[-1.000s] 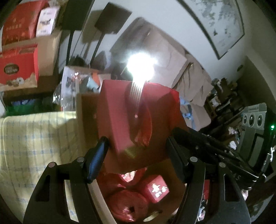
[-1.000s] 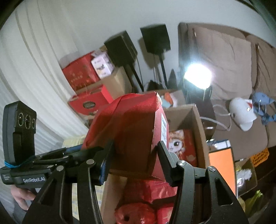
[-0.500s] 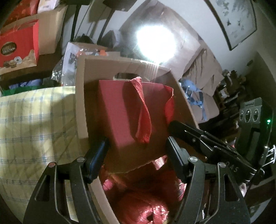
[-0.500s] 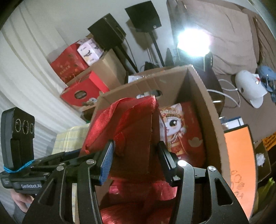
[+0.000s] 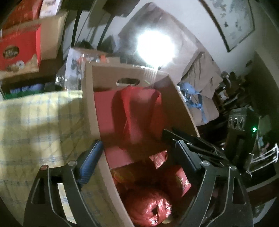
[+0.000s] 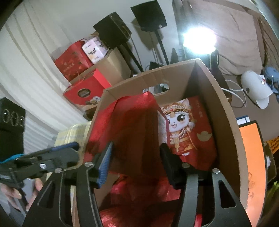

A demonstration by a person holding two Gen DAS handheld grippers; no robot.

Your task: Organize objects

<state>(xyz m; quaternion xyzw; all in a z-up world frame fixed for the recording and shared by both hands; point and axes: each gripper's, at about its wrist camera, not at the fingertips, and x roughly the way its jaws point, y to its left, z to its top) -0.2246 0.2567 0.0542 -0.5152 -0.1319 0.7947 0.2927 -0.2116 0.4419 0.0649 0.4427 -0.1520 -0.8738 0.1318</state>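
A red gift box with a red ribbon handle (image 5: 125, 113) (image 6: 132, 125) stands inside an open cardboard carton (image 5: 139, 75) (image 6: 225, 108), against its far wall. My left gripper (image 5: 134, 157) is open; its left finger is outside the carton wall and its right finger is inside, and the box is free of it. My right gripper (image 6: 136, 157) is open just in front of the red box, inside the carton. A red box with a cartoon cat (image 6: 184, 129) stands beside it. Red mesh balls (image 5: 148, 207) and small red packets lie at the carton's bottom.
The carton sits by a yellow checked cloth (image 5: 38, 125). Red gift boxes on a brown carton (image 6: 83, 87) and black speakers on stands (image 6: 148, 15) are behind. A bright lamp (image 6: 198, 38), a sofa, a white object (image 6: 254, 87) and an orange board (image 6: 251, 157) lie to the right.
Both grippers lowered the red gift box into the carton, then opened and let it go. The left gripper has drawn back, with one finger now outside the carton wall.
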